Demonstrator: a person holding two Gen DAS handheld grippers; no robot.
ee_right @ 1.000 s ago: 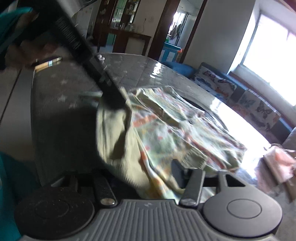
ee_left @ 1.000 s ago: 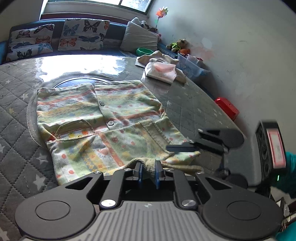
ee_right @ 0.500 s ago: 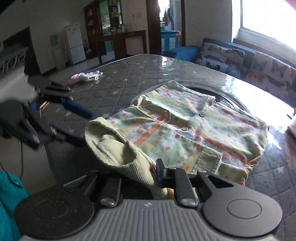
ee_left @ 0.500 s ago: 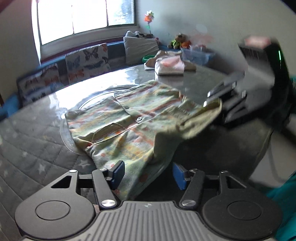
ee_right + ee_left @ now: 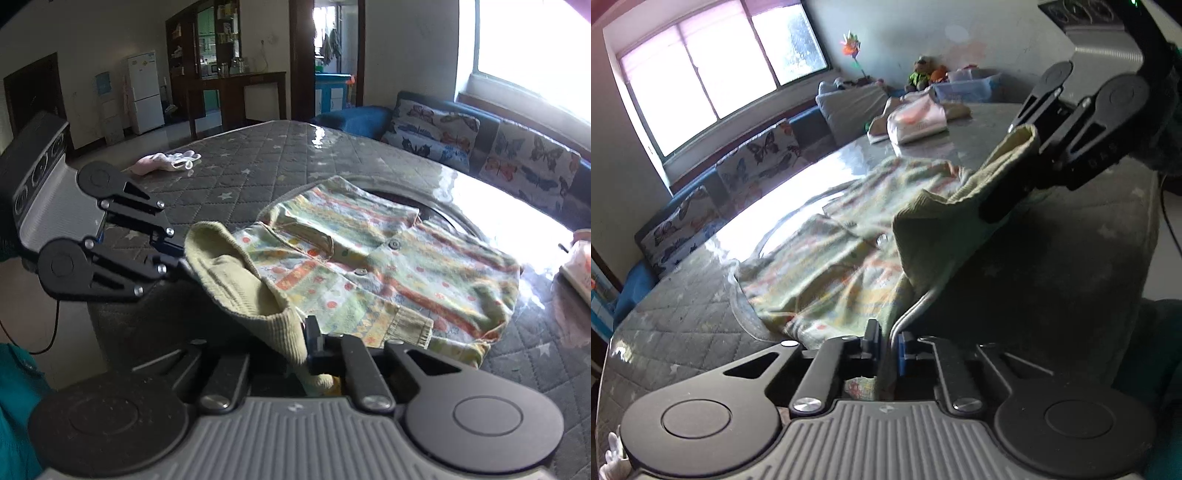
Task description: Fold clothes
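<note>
- In the left wrist view the left gripper (image 5: pixel 885 343) sits at bottom centre, its jaws closing with a thin edge of the shirt (image 5: pixel 849 258) pinched between the blue pads.
- The same view shows the right gripper (image 5: pixel 1015 192) at upper right, clamped on the ribbed green hem, which it holds up off the table (image 5: pixel 1052 258).
- The shirt lies mid-frame on the grey quilted table; its lifted edge runs from the left gripper up to the right one.
- Only this view shows the window (image 5: pixel 713 74) at upper left and a folded pink garment (image 5: pixel 916 122) beyond the shirt, with toys (image 5: pixel 923 75) at the wall.
- In the right wrist view the right gripper (image 5: pixel 301 343) is at bottom centre, pressed together on the ribbed hem, which bulges up and left.
- There the left gripper (image 5: pixel 177 258) comes in from the left edge and meets that hem.
- This view shows the shirt's buttons (image 5: pixel 393 244) and striped print flat at centre right.
- Only here appear a fridge (image 5: pixel 146 96) at upper left and a small pink cloth (image 5: pixel 166 162) on the far side of the table.
</note>
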